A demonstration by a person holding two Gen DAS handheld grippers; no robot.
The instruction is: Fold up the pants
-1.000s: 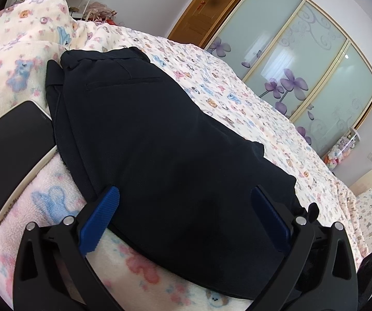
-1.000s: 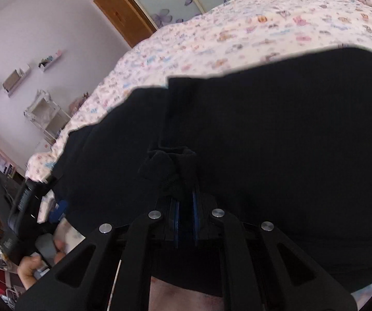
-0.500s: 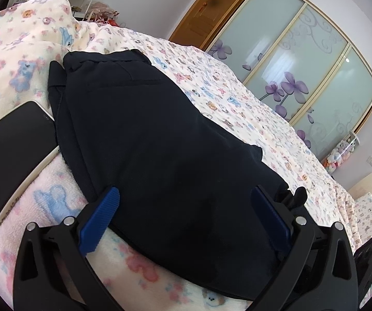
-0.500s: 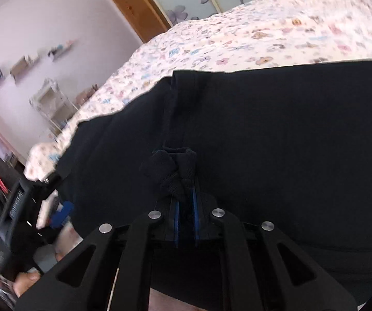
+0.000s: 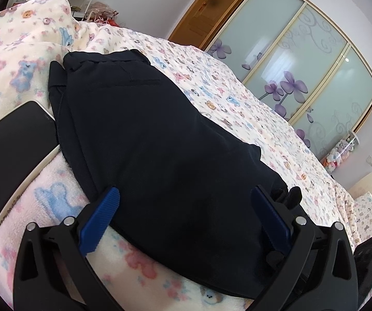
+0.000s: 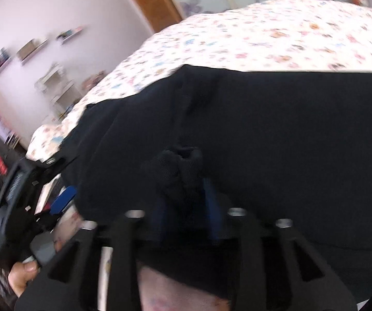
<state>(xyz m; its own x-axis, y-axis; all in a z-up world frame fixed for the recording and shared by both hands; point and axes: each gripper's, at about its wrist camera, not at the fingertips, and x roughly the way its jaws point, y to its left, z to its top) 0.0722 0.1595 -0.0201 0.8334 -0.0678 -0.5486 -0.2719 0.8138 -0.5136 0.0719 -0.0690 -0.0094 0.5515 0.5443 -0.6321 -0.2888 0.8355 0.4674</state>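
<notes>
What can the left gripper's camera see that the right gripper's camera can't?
Only the left wrist view shows the black tablet beside the pants, the back pocket slit, and the left gripper open over the fabric. Only the right wrist view shows the right gripper pinching a bunched bit of the pants, wall shelves, and the person's hand holding the other gripper. Both show the dark pants on the teddy-print bedspread, the wooden door and flowered wardrobe doors.
</notes>
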